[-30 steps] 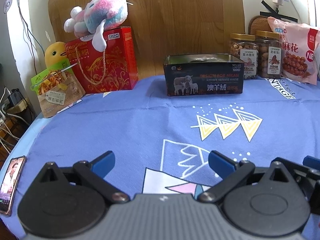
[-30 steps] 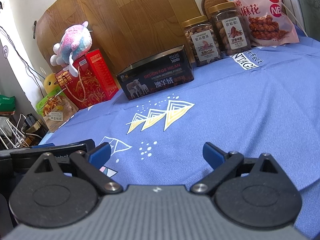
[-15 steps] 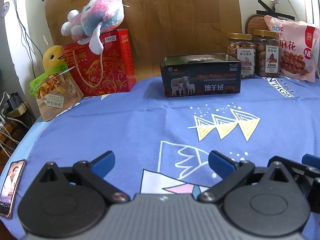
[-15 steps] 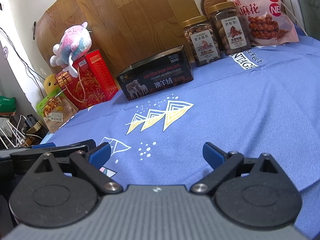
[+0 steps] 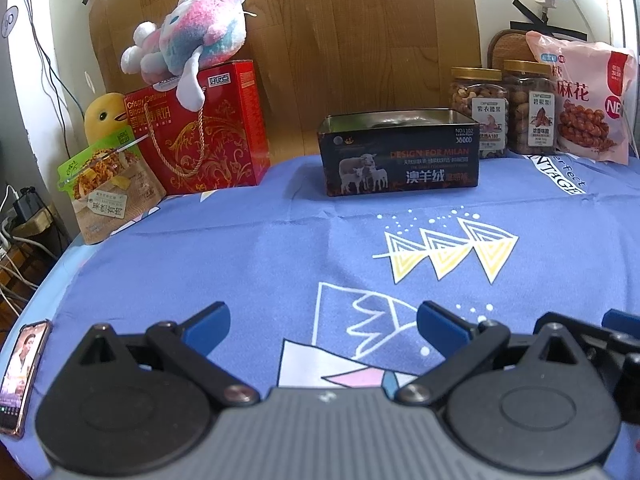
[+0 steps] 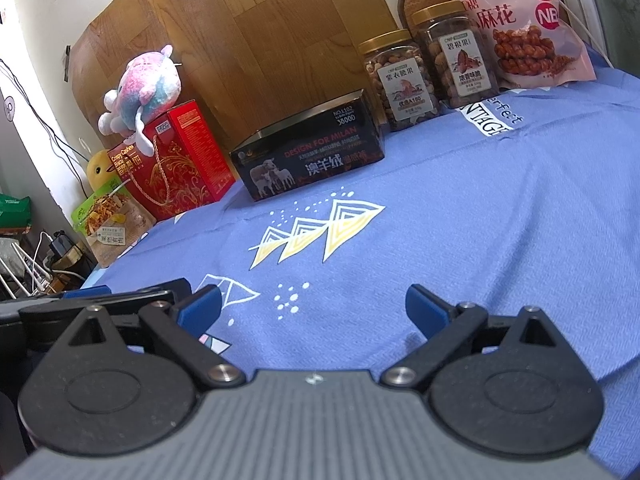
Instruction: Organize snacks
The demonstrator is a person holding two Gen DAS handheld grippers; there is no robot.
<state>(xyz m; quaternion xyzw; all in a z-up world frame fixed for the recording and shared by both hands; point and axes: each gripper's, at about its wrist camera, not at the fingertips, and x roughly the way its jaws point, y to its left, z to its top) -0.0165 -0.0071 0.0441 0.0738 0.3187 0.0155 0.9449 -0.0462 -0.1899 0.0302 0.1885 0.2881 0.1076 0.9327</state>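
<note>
Blue printed cloth (image 5: 280, 248) covers the table. Along its far edge, against a wood-grain board (image 5: 340, 40), stand a red gift box (image 5: 216, 136) with a plush toy (image 5: 192, 44) on top, an open black tin (image 5: 400, 156), a pink bag of fried dough twists (image 5: 584, 100), two gold-lidded nut jars (image 5: 480, 108) just beside it, and a green snack pouch (image 5: 108, 188). A phone (image 5: 22, 372) lies at the near left edge. Left tongs (image 5: 322, 324) and right tongs (image 6: 312, 308) both hover wide and empty above the cloth.

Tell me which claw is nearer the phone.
Left. The phone lies at the table's left edge beside the left claw; the right claw sits farther right, beyond it.
</note>
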